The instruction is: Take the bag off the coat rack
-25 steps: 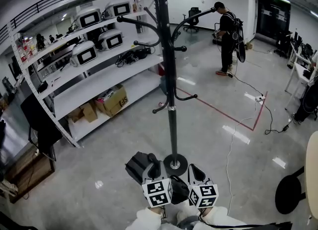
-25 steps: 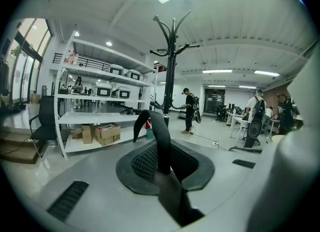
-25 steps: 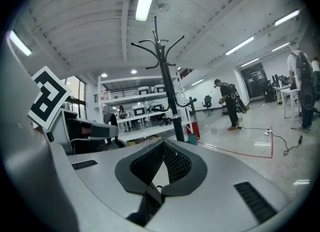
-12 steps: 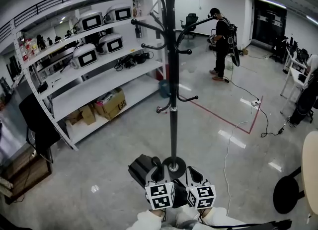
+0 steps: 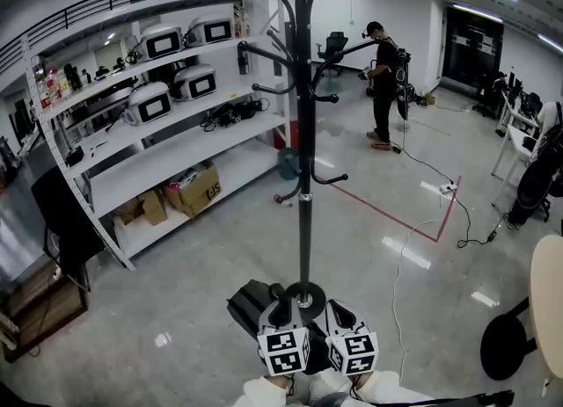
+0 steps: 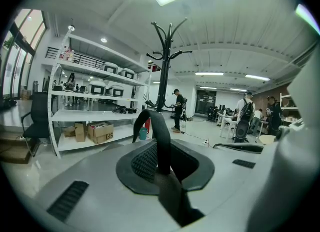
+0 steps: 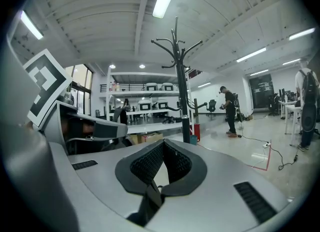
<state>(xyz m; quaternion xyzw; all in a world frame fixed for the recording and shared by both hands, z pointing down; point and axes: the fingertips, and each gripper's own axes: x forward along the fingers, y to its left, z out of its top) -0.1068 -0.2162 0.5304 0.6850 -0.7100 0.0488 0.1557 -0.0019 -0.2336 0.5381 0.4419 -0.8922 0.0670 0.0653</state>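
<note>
The black coat rack (image 5: 303, 177) stands straight ahead, and none of the hooks I can see carries anything. It also shows in the left gripper view (image 6: 162, 75) and the right gripper view (image 7: 182, 85). The black bag (image 5: 249, 301) is low by the rack's base, left of my left gripper (image 5: 280, 295). Its black strap (image 6: 159, 141) loops up out of the left gripper (image 6: 160, 156), whose jaws are shut on it. My right gripper (image 5: 339, 308) is close beside the left. In its own view the right gripper (image 7: 160, 163) has its pads together with nothing clear between them.
White shelving (image 5: 158, 133) with boxes and devices lines the left. A person (image 5: 383, 80) stands beyond the rack. A cable (image 5: 405, 265) and a red tape line (image 5: 387, 212) cross the floor. A black stool (image 5: 506, 344) and a round table's edge (image 5: 547, 308) sit at right.
The head view has tipped up slightly, so the rack stands taller in frame. Both grippers stay side by side near the rack's base, with the left still on the strap.
</note>
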